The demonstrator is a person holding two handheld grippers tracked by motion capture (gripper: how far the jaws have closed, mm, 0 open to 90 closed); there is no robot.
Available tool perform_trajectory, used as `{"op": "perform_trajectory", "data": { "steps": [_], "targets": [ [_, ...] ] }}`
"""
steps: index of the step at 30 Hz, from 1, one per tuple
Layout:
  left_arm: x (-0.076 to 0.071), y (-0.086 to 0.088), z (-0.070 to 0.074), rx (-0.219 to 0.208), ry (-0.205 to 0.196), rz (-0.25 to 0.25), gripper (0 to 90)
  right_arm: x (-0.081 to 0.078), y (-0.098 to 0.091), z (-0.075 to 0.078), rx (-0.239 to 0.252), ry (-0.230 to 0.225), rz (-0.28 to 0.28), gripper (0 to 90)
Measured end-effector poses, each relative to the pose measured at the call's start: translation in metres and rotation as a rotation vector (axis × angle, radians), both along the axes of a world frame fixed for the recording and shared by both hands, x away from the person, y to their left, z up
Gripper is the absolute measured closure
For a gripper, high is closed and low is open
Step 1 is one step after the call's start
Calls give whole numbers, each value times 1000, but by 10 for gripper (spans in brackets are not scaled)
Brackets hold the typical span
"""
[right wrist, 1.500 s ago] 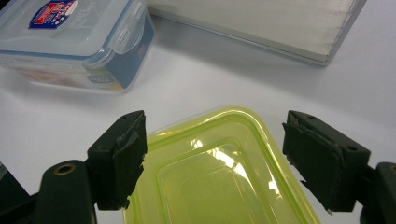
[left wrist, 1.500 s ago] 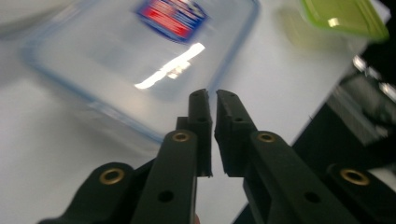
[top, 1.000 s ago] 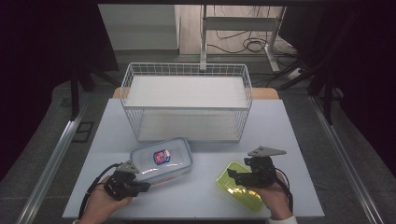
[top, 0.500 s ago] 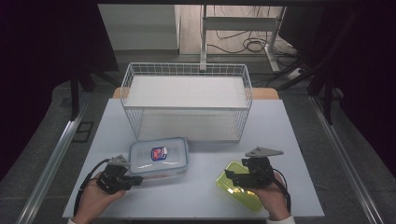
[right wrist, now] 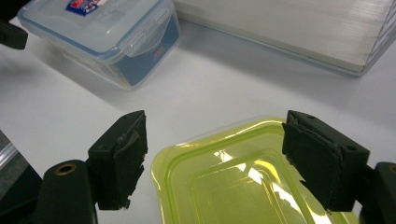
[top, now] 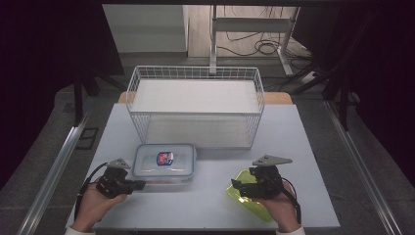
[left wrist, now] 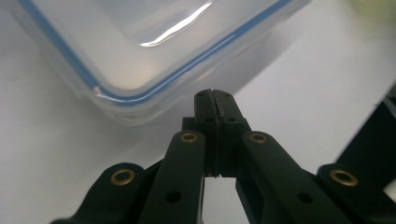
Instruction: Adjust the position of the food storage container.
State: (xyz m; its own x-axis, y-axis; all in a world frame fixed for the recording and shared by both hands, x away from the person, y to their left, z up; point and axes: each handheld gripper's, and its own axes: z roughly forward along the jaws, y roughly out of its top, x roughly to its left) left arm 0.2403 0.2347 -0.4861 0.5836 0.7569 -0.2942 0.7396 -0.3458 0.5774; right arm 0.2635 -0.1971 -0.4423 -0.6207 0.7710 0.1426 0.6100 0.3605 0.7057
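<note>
Looking down from the high view: white table [top: 303, 147] with a white wire basket [top: 195, 105] at the far side. A clear lidded container [top: 165, 162] with blue seal and a small label lies in front of the basket, left of centre. The left gripper [top: 140, 184] sits at the container's near left corner, held low by the left hand [top: 93, 208]. A yellow-green lid [top: 244, 196] lies at the near right of the table, well apart from the container. The right gripper [top: 236, 185] hovers over that lid, held by the right hand [top: 284, 213]; a grey three-cornered plate rides on top of each gripper

Left gripper view: the left gripper [left wrist: 215, 95] has its jaws pressed together with nothing between them. Tips sit just beside the rounded corner of the clear lidded container [left wrist: 140, 51], at the base of its wall; contact cannot be told. Bare table surface to the right

Right gripper view: the right gripper [right wrist: 215, 154] has jaws standing wide apart, pads clear of anything. The yellow-green lid [right wrist: 233, 186] lies flat on the table below and between them, untouched. Clear lidded container [right wrist: 107, 32] at upper left, basket base [right wrist: 289, 28] at upper right
</note>
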Motion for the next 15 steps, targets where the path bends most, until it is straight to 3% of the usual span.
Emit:
{"op": "perform_trajectory", "data": {
  "steps": [4, 6, 10, 12, 15],
  "targets": [
    [-4, -1, 9, -8, -34, 15, 810, -2, 1, 4, 42, -8, -3, 197],
    [-10, -2, 20, 1, -76, 48, 656, -3, 2, 5, 70, -18, 10, 173],
    [-13, -2, 29, -34, -76, 78, 355, -5, 10, 6, 108, -22, 18, 145],
    [-13, -2, 30, -35, -77, 91, 295, -6, 14, 6, 109, -18, 24, 144],
    [-13, 4, 28, -53, -67, 123, 273, -8, 18, 7, 115, -7, 45, 156]
  ]
}}
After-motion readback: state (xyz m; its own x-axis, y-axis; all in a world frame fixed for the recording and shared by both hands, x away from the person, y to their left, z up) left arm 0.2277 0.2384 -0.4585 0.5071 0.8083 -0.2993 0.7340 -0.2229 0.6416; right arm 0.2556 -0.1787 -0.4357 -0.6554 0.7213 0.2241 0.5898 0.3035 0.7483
